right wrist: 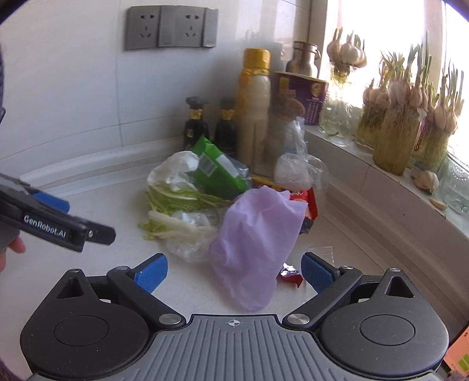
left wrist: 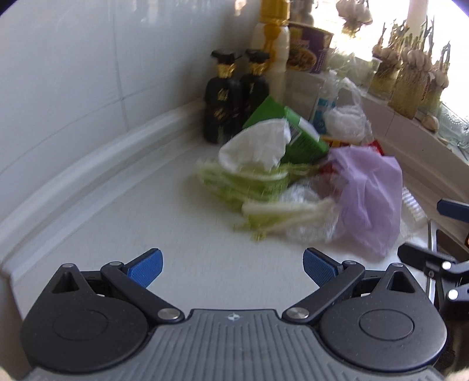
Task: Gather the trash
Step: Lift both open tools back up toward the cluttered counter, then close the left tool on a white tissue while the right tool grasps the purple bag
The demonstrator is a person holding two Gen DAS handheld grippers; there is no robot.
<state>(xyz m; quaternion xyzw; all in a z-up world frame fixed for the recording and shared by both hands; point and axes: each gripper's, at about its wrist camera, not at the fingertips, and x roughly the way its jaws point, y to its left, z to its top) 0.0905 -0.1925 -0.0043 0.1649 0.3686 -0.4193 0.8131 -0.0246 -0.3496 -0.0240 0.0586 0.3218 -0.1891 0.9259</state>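
Note:
A heap of trash lies on the white counter [left wrist: 164, 222]: a crumpled purple plastic bag [right wrist: 255, 234] [left wrist: 369, 199], cabbage scraps [right wrist: 181, 205] [left wrist: 252, 184], a green carton [right wrist: 217, 173] [left wrist: 290, 134], a white bag [left wrist: 258, 146] and clear plastic wrap [right wrist: 190, 243]. A small red wrapper [right wrist: 290, 275] lies by the purple bag. My right gripper [right wrist: 234, 272] is open, its fingers either side of the purple bag's near end. My left gripper [left wrist: 233, 268] is open over bare counter, short of the heap. Its side shows at the left of the right wrist view, left gripper [right wrist: 58, 225].
Two dark sauce bottles [left wrist: 234, 91] and a tall pale bottle with a yellow cap [right wrist: 253, 105] stand against the tiled wall behind the heap. A purple noodle cup [right wrist: 302, 96] and jars of sprouting garlic [right wrist: 395, 126] line the window sill. Wall sockets [right wrist: 171, 27] sit above.

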